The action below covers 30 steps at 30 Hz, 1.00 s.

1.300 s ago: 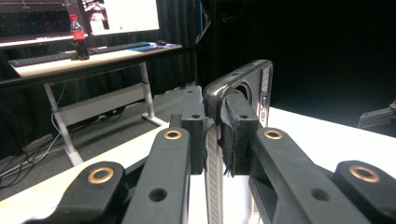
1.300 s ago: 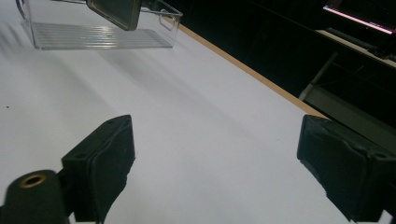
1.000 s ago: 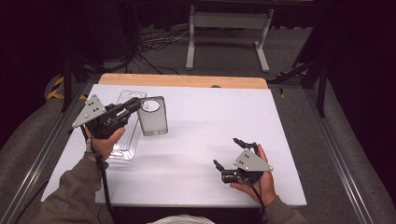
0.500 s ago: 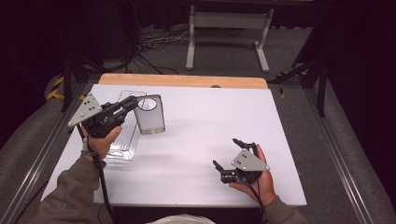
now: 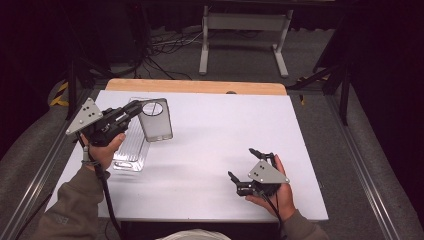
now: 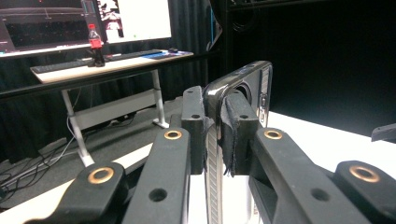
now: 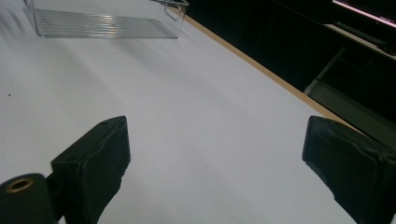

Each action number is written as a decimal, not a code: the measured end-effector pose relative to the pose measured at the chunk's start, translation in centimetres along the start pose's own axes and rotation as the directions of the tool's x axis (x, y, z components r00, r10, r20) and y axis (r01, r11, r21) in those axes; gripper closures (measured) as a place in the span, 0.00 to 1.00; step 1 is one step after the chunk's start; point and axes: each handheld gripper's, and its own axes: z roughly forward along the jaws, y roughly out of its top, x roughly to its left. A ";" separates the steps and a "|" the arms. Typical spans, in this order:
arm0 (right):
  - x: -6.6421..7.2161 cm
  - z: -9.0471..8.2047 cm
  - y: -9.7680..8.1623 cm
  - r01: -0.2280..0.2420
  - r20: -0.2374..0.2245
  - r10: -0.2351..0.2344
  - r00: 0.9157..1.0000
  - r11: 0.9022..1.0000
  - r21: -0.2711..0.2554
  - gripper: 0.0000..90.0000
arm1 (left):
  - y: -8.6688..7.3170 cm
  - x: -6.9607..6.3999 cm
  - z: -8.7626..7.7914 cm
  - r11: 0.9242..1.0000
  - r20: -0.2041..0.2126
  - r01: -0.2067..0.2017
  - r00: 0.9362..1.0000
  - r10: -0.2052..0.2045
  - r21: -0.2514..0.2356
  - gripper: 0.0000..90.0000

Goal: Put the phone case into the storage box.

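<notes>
Lifted a bit higher than a second ago: grey case (image 5: 156,120), clamped at its edge by left gripper (image 5: 131,112), tilted above clear tray (image 5: 129,150). Same spot as before for right gripper (image 5: 248,166), jaws wide apart, nothing between. White table (image 5: 215,130), wooden strip at far edge. Dark room, cables on floor, desk (image 6: 93,65) with red bottle (image 6: 95,44).
</notes>
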 end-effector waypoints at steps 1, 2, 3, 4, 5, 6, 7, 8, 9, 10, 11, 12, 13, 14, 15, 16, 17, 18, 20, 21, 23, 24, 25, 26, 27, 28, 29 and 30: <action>0.0 0.0 0.0 0.000 0.001 0.000 1.000 1.000 -0.001 0.09 | 0.0 0.0 0.0 1.000 0.000 0.000 1.000 0.000 0.000 0.90; 0.0 0.0 0.0 0.000 0.001 0.000 1.000 1.000 -0.001 0.09 | 0.0 0.1 -0.1 1.000 -0.003 -0.004 1.000 0.004 0.000 0.90; -0.1 0.0 0.0 0.003 0.002 -0.003 1.000 1.000 0.006 0.09 | 0.1 0.2 -0.2 1.000 -0.006 -0.002 1.000 0.002 -0.001 0.90; -0.1 0.0 0.0 0.004 0.002 -0.004 1.000 1.000 0.005 0.09 | 0.1 0.3 -0.3 1.000 -0.008 -0.004 1.000 0.003 -0.001 0.90; -0.1 0.0 -0.1 0.002 0.001 -0.002 1.000 1.000 0.006 0.09 | 0.1 0.3 -0.3 1.000 -0.008 -0.004 1.000 0.003 -0.001 0.90; 0.0 0.0 -0.1 0.003 0.000 -0.003 1.000 1.000 0.006 0.09 | 0.1 0.4 -0.4 1.000 -0.013 -0.003 1.000 0.003 -0.002 0.90; 0.0 0.0 0.0 0.004 -0.001 -0.004 1.000 1.000 0.006 0.09 | 0.2 0.5 -0.5 1.000 -0.016 -0.003 1.000 0.003 -0.005 0.90; 0.0 0.0 0.0 0.004 0.002 -0.004 1.000 1.000 0.004 0.09 | 0.2 0.5 -0.5 1.000 -0.018 0.001 1.000 -0.001 -0.010 0.90; 0.0 0.0 0.0 0.004 0.003 -0.004 1.000 1.000 0.002 0.09 | 0.2 0.6 -0.6 1.000 -0.021 0.000 1.000 0.000 -0.011 0.90; 0.0 0.0 0.0 0.006 0.003 -0.006 1.000 1.000 0.004 0.09 | 0.2 0.6 -0.7 1.000 -0.024 0.003 1.000 -0.003 -0.012 0.90; 0.0 0.0 -0.1 0.006 0.004 -0.006 1.000 1.000 0.004 0.09 | 0.2 0.7 -0.8 1.000 -0.029 0.002 1.000 -0.002 -0.011 0.90; 0.0 0.0 -0.1 0.005 0.004 -0.005 1.000 1.000 0.003 0.09 | 0.3 0.8 -0.9 1.000 -0.032 0.000 0.999 0.000 -0.011 0.90; 0.0 0.0 -0.1 0.005 0.004 -0.005 1.000 1.000 0.003 0.10 | 0.3 0.8 -0.9 1.000 -0.031 0.001 1.000 -0.002 -0.013 0.90; 0.0 0.0 -0.1 0.005 0.005 -0.005 1.000 1.000 0.002 0.10 | 0.3 0.9 -1.0 1.000 -0.032 -0.001 0.999 0.000 -0.010 0.90; -0.1 0.0 -0.1 0.004 0.005 -0.004 1.000 1.000 0.002 0.10 | 0.3 0.9 -1.0 1.000 -0.035 0.001 0.999 -0.001 -0.013 0.90; -0.1 0.0 -0.1 0.005 0.005 -0.005 1.000 1.000 0.003 0.10 | 0.3 1.0 -1.1 1.000 -0.036 0.001 0.999 -0.001 -0.015 0.90; -0.1 0.0 -0.1 0.005 0.005 -0.005 1.000 1.000 0.005 0.10 | 0.4 1.0 -1.2 1.000 -0.037 0.001 0.999 -0.001 -0.015 0.90; 0.0 0.0 -0.1 0.005 0.005 -0.005 1.000 1.000 0.005 0.10 | 0.4 1.1 -1.2 1.000 -0.037 0.003 0.999 -0.004 -0.016 0.90; 0.0 0.0 -0.1 0.005 0.004 -0.005 1.000 1.000 0.007 0.10 | 0.4 1.2 -1.3 1.000 -0.038 0.004 0.999 -0.004 -0.017 0.90; 0.0 0.0 -0.1 0.005 0.004 -0.005 1.000 1.000 0.008 0.10 | 0.3 1.3 -1.3 1.000 -0.041 0.002 0.999 -0.002 -0.018 0.90; 0.0 0.0 -0.1 0.005 0.005 -0.005 1.000 1.000 0.006 0.10 | 0.3 1.4 -1.5 1.000 -0.047 0.005 0.999 -0.006 -0.022 0.90; 0.0 0.0 -0.1 0.004 0.004 -0.004 1.000 1.000 0.005 0.10 | 0.3 1.5 -1.5 1.000 -0.048 0.008 0.999 -0.009 -0.023 0.90; 0.0 0.0 -0.1 0.004 0.004 -0.004 1.000 1.000 0.006 0.10 | 0.4 1.6 -1.7 1.000 -0.054 0.005 0.999 -0.006 -0.022 0.90; 0.0 0.0 -0.1 0.004 0.004 -0.004 1.000 1.000 0.005 0.10 | 0.4 1.7 -1.7 1.000 -0.057 0.006 0.998 -0.008 -0.024 0.90; 0.0 0.0 -0.1 0.003 0.003 -0.003 1.000 1.000 0.005 0.10 | 0.4 1.8 -1.8 1.000 -0.058 0.005 0.998 -0.007 -0.022 0.90; 0.0 0.0 -0.1 0.003 0.003 -0.003 1.000 1.000 0.006 0.10 | 0.4 1.9 -1.9 1.000 -0.060 0.010 0.998 -0.012 -0.025 0.90; 0.0 0.1 -0.1 0.003 0.002 -0.003 1.000 1.000 0.007 0.10 | 0.4 2.0 -2.0 1.000 -0.063 0.011 0.998 -0.013 -0.027 0.90; 0.0 0.1 -0.1 0.003 0.001 -0.003 1.000 1.000 0.008 0.10 | 0.4 2.1 -2.1 0.999 -0.063 0.015 0.998 -0.017 -0.030 0.90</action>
